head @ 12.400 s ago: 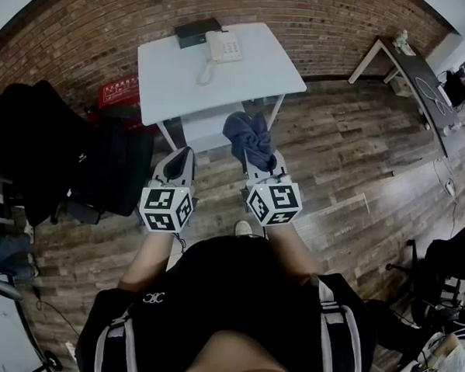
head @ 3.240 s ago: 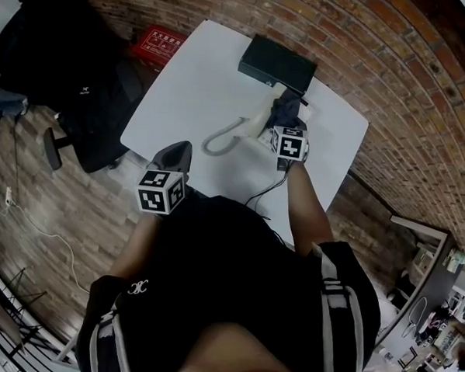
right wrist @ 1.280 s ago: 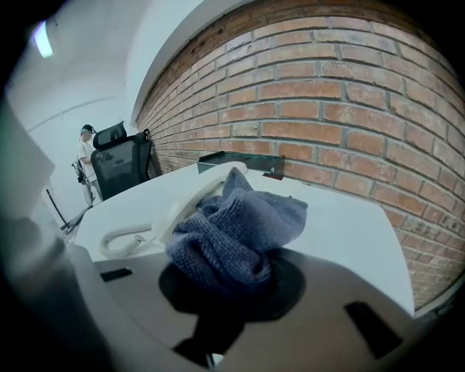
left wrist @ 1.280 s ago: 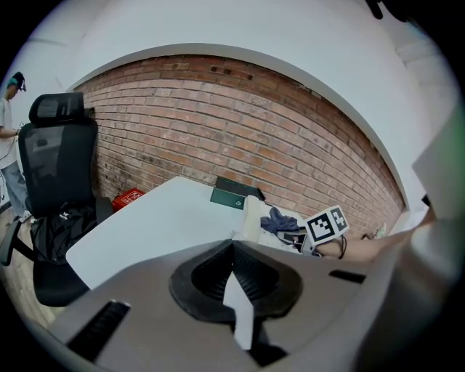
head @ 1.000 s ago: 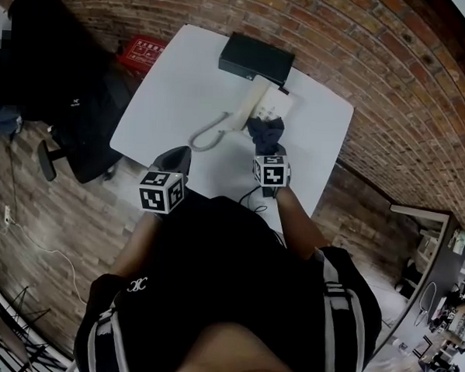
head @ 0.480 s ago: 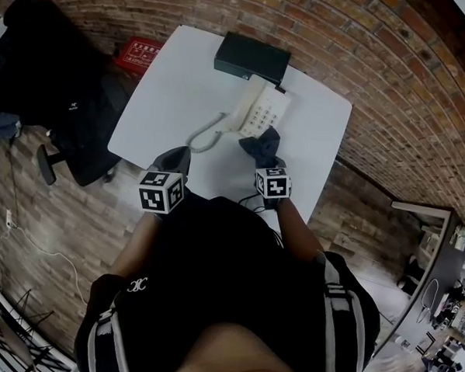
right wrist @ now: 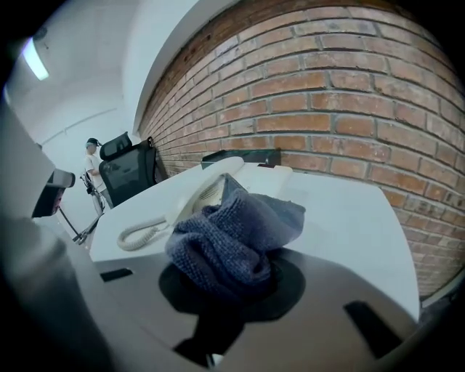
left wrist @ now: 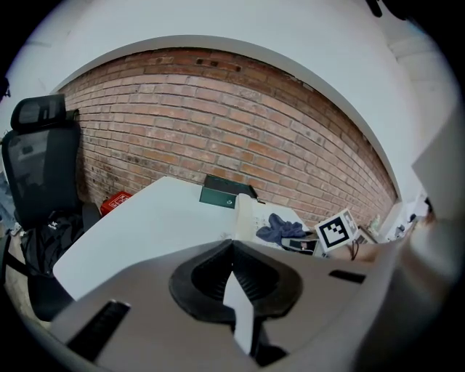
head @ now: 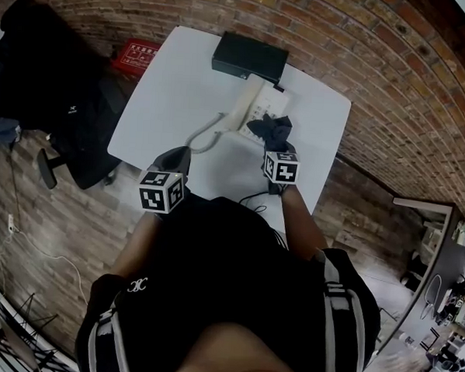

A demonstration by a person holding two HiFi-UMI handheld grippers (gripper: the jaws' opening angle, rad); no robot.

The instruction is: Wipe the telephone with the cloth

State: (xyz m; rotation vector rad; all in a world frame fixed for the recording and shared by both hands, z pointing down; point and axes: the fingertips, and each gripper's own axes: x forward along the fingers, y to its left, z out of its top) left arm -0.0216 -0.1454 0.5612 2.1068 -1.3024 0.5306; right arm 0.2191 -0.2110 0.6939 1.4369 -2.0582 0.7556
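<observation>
**Cloth clamped in the right gripper, resting on the telephone**

At the far left a black office chair (left wrist: 40,160) stands by the brick wall (head: 393,81), with a red box (head: 138,52) on the floor beside the table's left corner. The white table (head: 175,85) fills the middle of the head view.

The left gripper (head: 176,156) hangs over the table's near edge, well apart from the telephone. Its own view shows the jaws brought together, with nothing between them.

To its right the coiled cord (head: 202,138) curls across the tabletop and runs up to the telephone (head: 256,105). The telephone is white and lies towards the back of the table, its handset along its left side. Just behind it a flat black box (head: 249,56) sits against the table's far edge.

The dark blue cloth (head: 273,130) lies bunched on the near right part of the telephone, over the keypad side, and touches it. The right gripper (head: 275,147) sits directly behind the cloth on the person's side, and its jaws are closed tight on the cloth's near end. In the right gripper view the cloth bulges out in front of the jaws. The handset and cord show past it to the left, and bare tabletop to the right.
</observation>
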